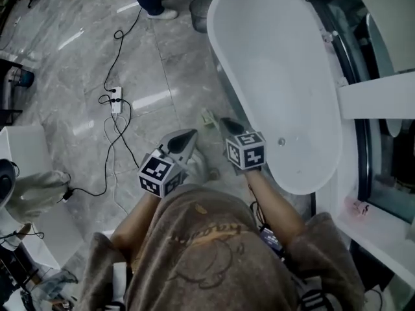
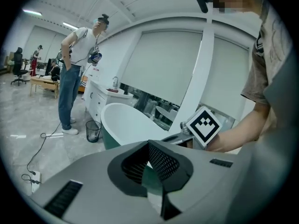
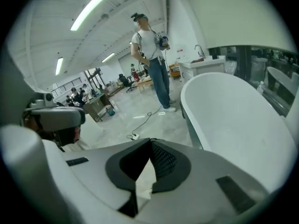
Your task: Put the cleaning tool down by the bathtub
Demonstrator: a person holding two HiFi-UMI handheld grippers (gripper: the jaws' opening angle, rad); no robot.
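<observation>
A white oval bathtub [image 1: 279, 76] fills the upper right of the head view. On the floor beside its near side lies a small pale green object [image 1: 207, 117], apparently the cleaning tool; no gripper touches it. My left gripper [image 1: 188, 136] is held up over the floor just left of it, jaws closed tip to tip with nothing between them [image 2: 148, 146]. My right gripper [image 1: 229, 124] hovers close to the tub's rim, also shut and empty [image 3: 149, 143]. The right gripper's marker cube [image 2: 203, 125] shows in the left gripper view, with the tub [image 2: 126, 125] beyond.
A power strip [image 1: 116, 100] with black and white cables lies on the marble floor to the left. A mesh waste bin [image 1: 200, 11] stands at the tub's far end, and a person [image 3: 152, 55] stands next to it. White cabinets and a glass partition [image 1: 382, 109] flank the tub's right.
</observation>
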